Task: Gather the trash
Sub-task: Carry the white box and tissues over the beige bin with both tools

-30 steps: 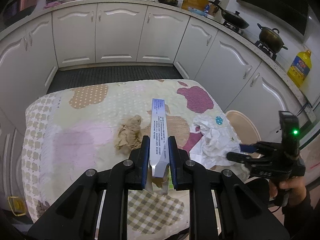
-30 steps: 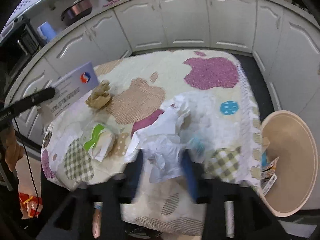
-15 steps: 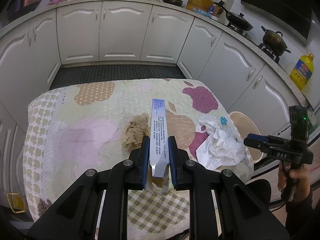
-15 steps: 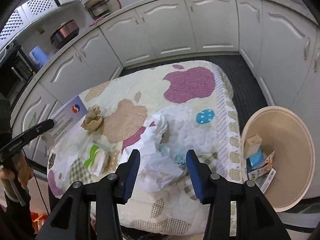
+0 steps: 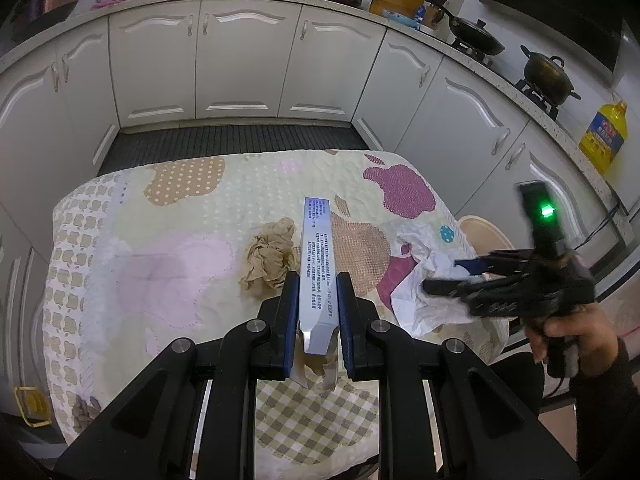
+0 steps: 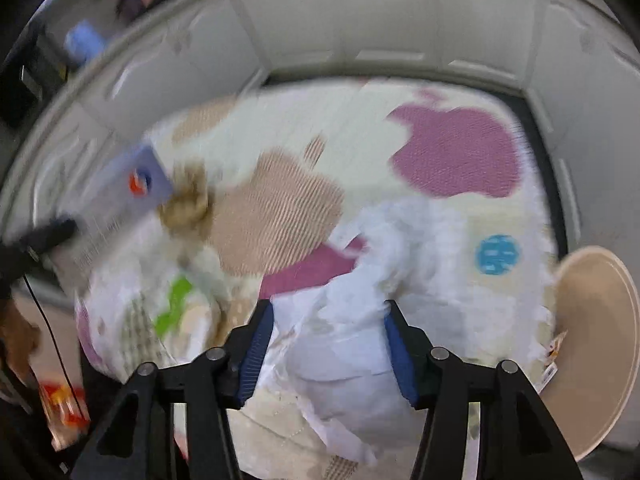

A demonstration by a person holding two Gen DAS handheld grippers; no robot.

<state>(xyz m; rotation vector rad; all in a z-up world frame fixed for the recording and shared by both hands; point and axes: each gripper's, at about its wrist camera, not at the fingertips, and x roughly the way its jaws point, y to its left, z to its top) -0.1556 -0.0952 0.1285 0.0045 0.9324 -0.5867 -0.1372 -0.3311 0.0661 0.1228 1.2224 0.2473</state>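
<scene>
Left wrist view: the left gripper [image 5: 318, 304] is seen closed on a long, flat silver-blue carton [image 5: 317, 256], printed with small text; the carton is clamped edge-on between the blue-padded fingers [image 5: 289, 312] and is held above the table [image 5: 168, 240], which is covered by a quilted cloth with apple shapes; a crumpled brown paper wad [image 5: 269, 254] lies on the cloth just left of the carton; a crumpled white paper [image 5: 424, 280] lies near the table's right edge; the right gripper [image 5: 452, 276], carried by a hand [image 5: 568, 330], is seen at that paper, its fingers on either side of the paper's right part; a beige bin [image 5: 484, 232] stands on the floor beside the table, largely hidden behind paper and gripper.

Right wrist view (blurred by motion): the right gripper [image 6: 328, 344] is seen with its jaws closing; the crumpled white paper [image 6: 360, 320] lies between the blue-padded fingers [image 6: 258, 344], though firm contact of the pads cannot be told; a green-and-white wrapper [image 6: 180, 304] lies on the cloth to the left; the brown paper wad [image 6: 188, 204] lies farther back, just beside the carton [image 6: 136, 184] held by the left gripper [image 6: 52, 234]; the beige bin [image 6: 592, 352] stands off the table's right edge, some litter showing at its rim.
</scene>
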